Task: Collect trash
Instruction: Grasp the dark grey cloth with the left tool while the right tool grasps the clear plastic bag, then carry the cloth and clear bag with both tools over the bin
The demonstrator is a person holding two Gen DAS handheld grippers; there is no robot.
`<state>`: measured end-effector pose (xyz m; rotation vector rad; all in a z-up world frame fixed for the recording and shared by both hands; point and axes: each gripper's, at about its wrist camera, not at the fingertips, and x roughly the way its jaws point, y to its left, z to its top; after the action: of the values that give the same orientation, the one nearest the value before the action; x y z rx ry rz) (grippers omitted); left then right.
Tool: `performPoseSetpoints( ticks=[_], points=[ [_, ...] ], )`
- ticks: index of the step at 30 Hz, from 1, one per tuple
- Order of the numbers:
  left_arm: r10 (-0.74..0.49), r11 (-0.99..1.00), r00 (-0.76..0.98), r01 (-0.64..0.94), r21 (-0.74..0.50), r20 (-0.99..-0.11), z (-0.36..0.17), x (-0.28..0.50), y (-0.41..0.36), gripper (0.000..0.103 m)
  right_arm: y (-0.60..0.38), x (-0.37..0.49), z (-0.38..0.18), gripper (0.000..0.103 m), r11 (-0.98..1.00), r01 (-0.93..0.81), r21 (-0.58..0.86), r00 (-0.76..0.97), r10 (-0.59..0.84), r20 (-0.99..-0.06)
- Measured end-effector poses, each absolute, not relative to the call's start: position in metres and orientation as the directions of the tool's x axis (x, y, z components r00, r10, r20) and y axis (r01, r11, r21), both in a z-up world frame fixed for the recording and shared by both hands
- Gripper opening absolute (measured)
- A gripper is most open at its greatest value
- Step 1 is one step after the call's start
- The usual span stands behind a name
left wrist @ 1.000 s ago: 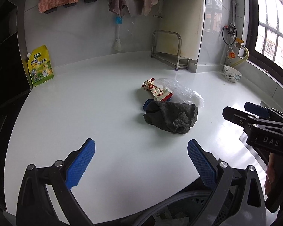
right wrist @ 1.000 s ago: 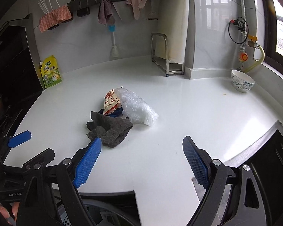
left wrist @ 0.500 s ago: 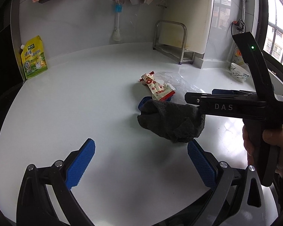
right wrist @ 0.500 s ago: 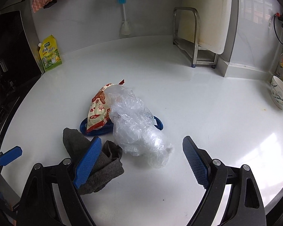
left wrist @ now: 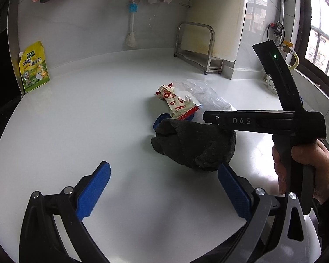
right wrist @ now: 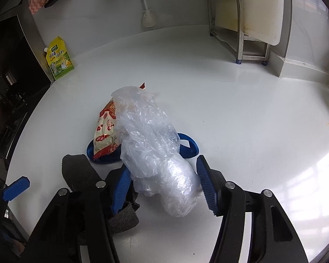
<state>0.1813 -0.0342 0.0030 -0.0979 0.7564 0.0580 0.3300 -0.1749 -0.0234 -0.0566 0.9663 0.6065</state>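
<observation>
I am only at the start of the collecting: nothing has left the worktop [right wrist: 241,114] yet, as far as I can see. The whole heap lies together near the middle of the worktop, well away from the back wall and from the metal rack [right wrist: 239,28] in the far right corner. My right gripper [right wrist: 162,188] has come down over the near end of the clear plastic bag [right wrist: 151,151], and its jaws have just been closing with the bag between them. The left pad looks to be against the crinkled film, but I cannot tell whether the right pad has reached it, so I would not call it a firm pinch yet. Touching the bag's left side lies the red and white snack wrapper [right wrist: 105,131], and both rest partly on a flat blue thing [right wrist: 188,146] whose nature I cannot make out. The dark cloth [left wrist: 195,144] sits at the near edge of the heap, under my right gripper's left finger; whether it counts as trash I cannot say. My left gripper [left wrist: 164,194] hangs spread wide and empty above the worktop's near edge, short of the cloth. What is left, I judge, is nearly all of it: finish the grip, lift the bag, carry it off, then come for the wrapper. No bin shows clearly in either view.
</observation>
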Motion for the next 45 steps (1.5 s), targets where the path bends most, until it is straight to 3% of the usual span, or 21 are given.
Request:
performPoseSetpoints(
  ticks=[6,16,32,37,40,45],
  points=[
    [0.004,0.993,0.726,-0.082,-0.081,-0.688,0.004,0.184,-0.037,0.097,-0.206,0.321,-0.015,0.04,0.855,-0.423,0.3,0.458,0.488,-0.743],
    [-0.015,0.995,0.739,-0.053,-0.079,-0.674,0.003,0.19,-0.062,0.097,-0.264,0.291,0.004,0.04,0.904,-0.283,0.322,0.582,0.428,-0.691],
    [0.01,0.99,0.687,-0.108,-0.089,-0.727,-0.012,0.239,-0.067,0.096,-0.268,0.279,0.004,0.04,0.881,-0.309,0.358,0.581,0.473,-0.663],
    [0.001,0.994,0.687,-0.077,-0.072,-0.727,-0.013,0.239,-0.072,0.064,-0.263,0.275,0.004,0.04,0.883,-0.32,0.344,0.581,0.469,-0.665],
    [-0.03,0.994,0.689,-0.056,-0.095,-0.724,-0.012,0.236,-0.071,0.055,-0.261,0.27,0.005,0.04,0.885,-0.321,0.337,0.585,0.465,-0.665],
    [-0.074,0.994,0.687,-0.006,-0.108,-0.723,-0.009,0.227,-0.07,0.048,-0.255,0.257,0.007,0.04,0.885,-0.325,0.333,0.588,0.465,-0.662]
  ],
)
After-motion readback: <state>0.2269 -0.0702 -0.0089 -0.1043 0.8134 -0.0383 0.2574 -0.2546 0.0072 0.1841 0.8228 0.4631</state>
